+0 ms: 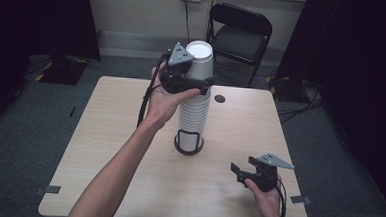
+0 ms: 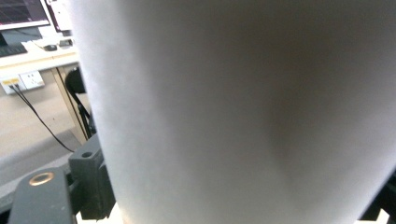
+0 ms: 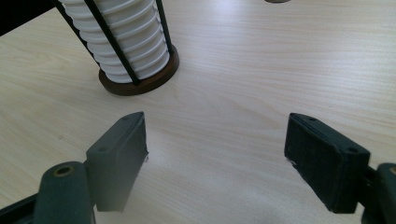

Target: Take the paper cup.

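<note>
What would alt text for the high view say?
A person's left gripper clamps its fingers on the top white cup of a tall cup stack in a wire holder on a wooden table. The right gripper is open above the table.

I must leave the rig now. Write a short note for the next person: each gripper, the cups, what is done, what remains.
Left gripper: shut on the top cup of the cup stack, above the table.
Right gripper: open, holding nothing, low over the table near its front right corner.
The stack stands in the wire holder at mid-table.
Done: top cup gripped.
Left: probably lifting it clear of the stack and setting it down.
</note>
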Demonstrator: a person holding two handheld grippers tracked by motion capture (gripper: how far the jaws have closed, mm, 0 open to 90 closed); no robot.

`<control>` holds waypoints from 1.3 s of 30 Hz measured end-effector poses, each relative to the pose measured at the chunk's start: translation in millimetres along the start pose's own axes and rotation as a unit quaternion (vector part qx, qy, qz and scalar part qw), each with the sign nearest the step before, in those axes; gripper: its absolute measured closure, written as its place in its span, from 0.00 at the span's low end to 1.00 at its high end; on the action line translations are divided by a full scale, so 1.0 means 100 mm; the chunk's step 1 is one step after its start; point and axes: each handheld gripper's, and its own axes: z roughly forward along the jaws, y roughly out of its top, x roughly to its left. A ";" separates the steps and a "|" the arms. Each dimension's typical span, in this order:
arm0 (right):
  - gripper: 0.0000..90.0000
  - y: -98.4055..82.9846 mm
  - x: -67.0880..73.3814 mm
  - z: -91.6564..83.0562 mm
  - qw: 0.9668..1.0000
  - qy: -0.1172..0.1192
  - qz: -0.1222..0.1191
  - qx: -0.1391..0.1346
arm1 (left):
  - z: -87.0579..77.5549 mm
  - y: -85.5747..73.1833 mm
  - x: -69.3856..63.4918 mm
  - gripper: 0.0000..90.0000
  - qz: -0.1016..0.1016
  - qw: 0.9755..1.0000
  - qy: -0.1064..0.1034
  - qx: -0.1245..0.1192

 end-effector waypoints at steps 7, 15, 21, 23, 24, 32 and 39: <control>0.23 0.00 0.00 -0.01 1.000 -0.002 0.001 -0.001 | -0.02 0.03 0.01 0.15 -0.011 0.999 0.001 -0.032; 0.23 -0.01 0.00 0.00 1.000 -0.002 0.000 0.000 | -0.07 0.10 0.02 0.15 -0.006 0.999 0.002 -0.051; 0.23 -0.01 -0.01 -0.01 1.000 -0.003 0.004 0.000 | -0.10 0.13 0.02 0.14 -0.011 0.997 -0.002 -0.071; 0.23 -0.01 -0.01 -0.01 1.000 -0.003 0.004 0.000 | -0.11 0.13 0.02 0.14 -0.008 0.997 0.000 -0.076; 0.23 -0.01 -0.01 -0.01 1.000 -0.003 0.003 0.000 | -0.11 0.14 0.02 0.14 -0.013 0.997 -0.002 -0.082; 0.23 -0.01 -0.01 0.00 1.000 -0.003 0.004 0.001 | -0.21 0.24 0.06 0.14 -0.014 0.995 0.002 -0.099; 0.23 -0.02 -0.01 0.00 1.000 0.000 0.008 0.003 | -0.29 0.31 0.09 0.15 -0.020 0.992 0.002 -0.121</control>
